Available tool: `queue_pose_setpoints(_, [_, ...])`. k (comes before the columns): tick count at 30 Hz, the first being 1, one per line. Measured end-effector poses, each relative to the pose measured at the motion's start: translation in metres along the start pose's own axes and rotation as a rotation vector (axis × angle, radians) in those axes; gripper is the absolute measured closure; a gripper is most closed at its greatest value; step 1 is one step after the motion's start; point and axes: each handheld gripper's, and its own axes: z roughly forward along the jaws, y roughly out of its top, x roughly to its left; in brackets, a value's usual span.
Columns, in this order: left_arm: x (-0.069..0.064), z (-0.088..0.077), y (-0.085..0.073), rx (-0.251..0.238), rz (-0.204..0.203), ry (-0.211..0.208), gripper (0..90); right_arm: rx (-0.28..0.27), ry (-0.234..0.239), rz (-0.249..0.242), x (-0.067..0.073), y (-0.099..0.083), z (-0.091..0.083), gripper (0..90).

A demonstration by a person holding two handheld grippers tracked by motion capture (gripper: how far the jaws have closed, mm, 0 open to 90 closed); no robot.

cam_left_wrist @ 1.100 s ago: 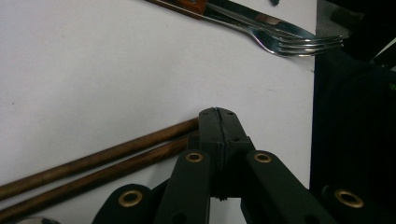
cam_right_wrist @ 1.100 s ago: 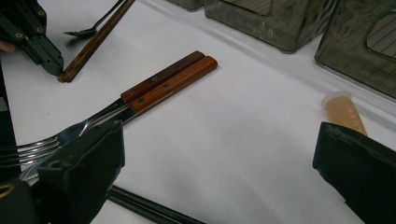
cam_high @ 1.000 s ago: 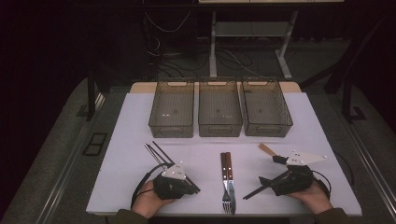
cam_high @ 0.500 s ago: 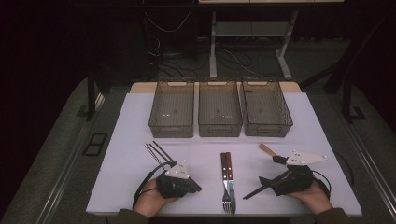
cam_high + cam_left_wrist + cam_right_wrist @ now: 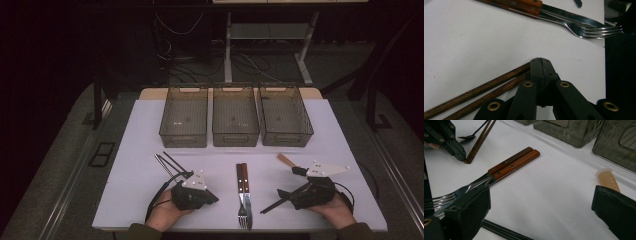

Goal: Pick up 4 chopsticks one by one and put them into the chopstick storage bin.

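In the high view, the left gripper is seen at the lower left of the desk, its jaws brought together with nothing between them; the chopsticks lie just above it, their long axis running from upper left down toward the gripper's body; the right gripper sits at the lower right, well apart from them, so the left hand is judged the nearer for a pick. The fork and knife lie side by side at lower centre, handles pointing up the frame toward three empty bins.

In the left gripper view, the closed jaws rise at bottom centre; the chopsticks run from the lower left corner up to the jaw tips and appear to touch or pass just behind them, so the sticks lie to the left, not ahead; a turn toward them and an opening would be needed first. The fork and knife cross the upper right.

In the right gripper view, the jaws stand wide at the lower corners, holding nothing; the fork and knife run from centre to lower left, beside the left jaw; the chopsticks and the left gripper are seen at upper left, and a pale cylindrical handle at right.
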Motion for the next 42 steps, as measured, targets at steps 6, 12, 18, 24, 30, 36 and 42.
queue_pose_setpoints(6, [0.001,0.001,0.002,-0.011,-0.006,0.007,89.5,0.001,0.000,0.000,0.000,0.000,0.000,2.4])
queue_pose_setpoints(12, [0.001,0.004,0.003,0.000,-0.003,0.007,89.5,0.003,-0.001,0.002,0.000,0.000,0.000,2.4])
queue_pose_setpoints(18, [0.001,0.005,0.004,-0.004,-0.003,0.012,89.6,0.001,-0.001,0.001,-0.001,0.000,0.000,2.4])
queue_pose_setpoints(24, [0.002,0.008,0.007,-0.005,-0.002,0.022,89.5,0.001,-0.002,0.002,-0.001,0.000,0.000,2.4])
queue_pose_setpoints(30, [0.003,0.011,0.011,-0.007,-0.010,0.043,89.6,0.001,-0.001,0.002,-0.001,0.000,0.000,2.4])
queue_pose_setpoints(36, [0.004,0.015,0.014,-0.001,-0.005,0.050,89.6,0.001,0.000,0.000,-0.001,0.000,0.000,2.4])
queue_pose_setpoints(42, [0.004,0.017,0.018,-0.014,-0.012,0.064,89.6,0.001,0.000,0.001,-0.001,0.000,0.000,2.4])
